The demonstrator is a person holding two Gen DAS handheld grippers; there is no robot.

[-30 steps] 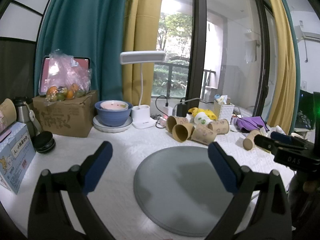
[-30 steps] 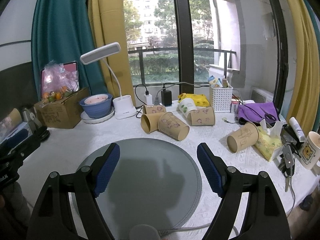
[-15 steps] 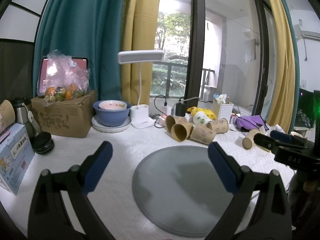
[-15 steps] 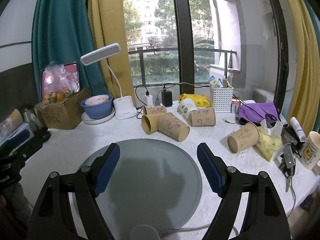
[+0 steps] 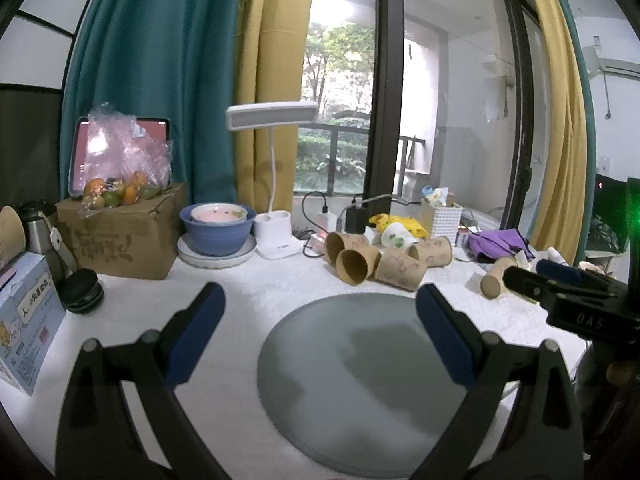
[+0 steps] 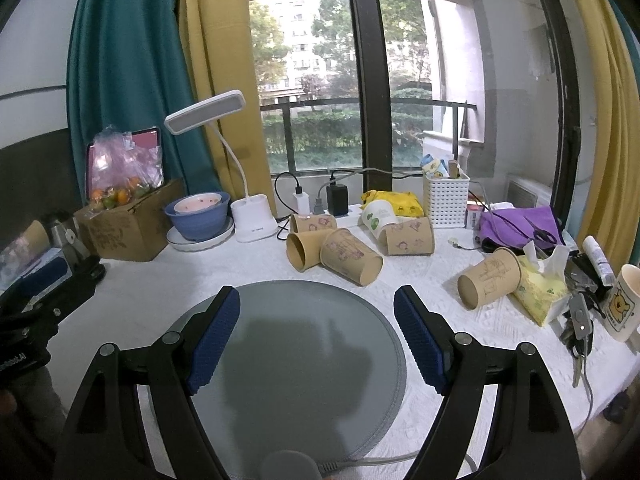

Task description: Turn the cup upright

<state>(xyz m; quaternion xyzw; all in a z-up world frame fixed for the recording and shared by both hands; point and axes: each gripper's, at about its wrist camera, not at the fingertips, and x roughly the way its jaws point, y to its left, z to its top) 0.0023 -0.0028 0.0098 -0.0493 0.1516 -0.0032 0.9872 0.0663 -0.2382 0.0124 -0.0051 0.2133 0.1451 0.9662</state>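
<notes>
Through the left wrist camera I see my left gripper point(image 5: 318, 312) with its blue pads spread wide and nothing between them, held above the near edge of the round grey mat point(image 5: 360, 380). Nothing has been picked up, so I judge I am at the approach step, choosing a cup. Beyond the mat lies a cluster of brown paper cups point(image 5: 376, 262) on their sides, and a lone tipped cup point(image 5: 493, 280) rests further right, partly masked by the tip of the other gripper. At the left frame edge a carton point(image 5: 24, 316) is cut off, and the print on the cups is too small to read.

Through the right wrist camera my right gripper point(image 6: 317, 322) is likewise parted wide and empty, hovering over the mat point(image 6: 304, 360). The nearest cup of the cluster point(image 6: 352, 256) lies on its side just beyond the mat's far rim, mouth towards me and to the right; the lone cup point(image 6: 490, 284) leans against a yellow tissue pack point(image 6: 540, 288), mouth facing left. My next move, I think, calls for reaching forward, closing across a cup's wall, then rotating it mouth-up onto the mat. Thin paper may crush under a hard squeeze. The lower mat edge is hidden by the gripper body.
</notes>
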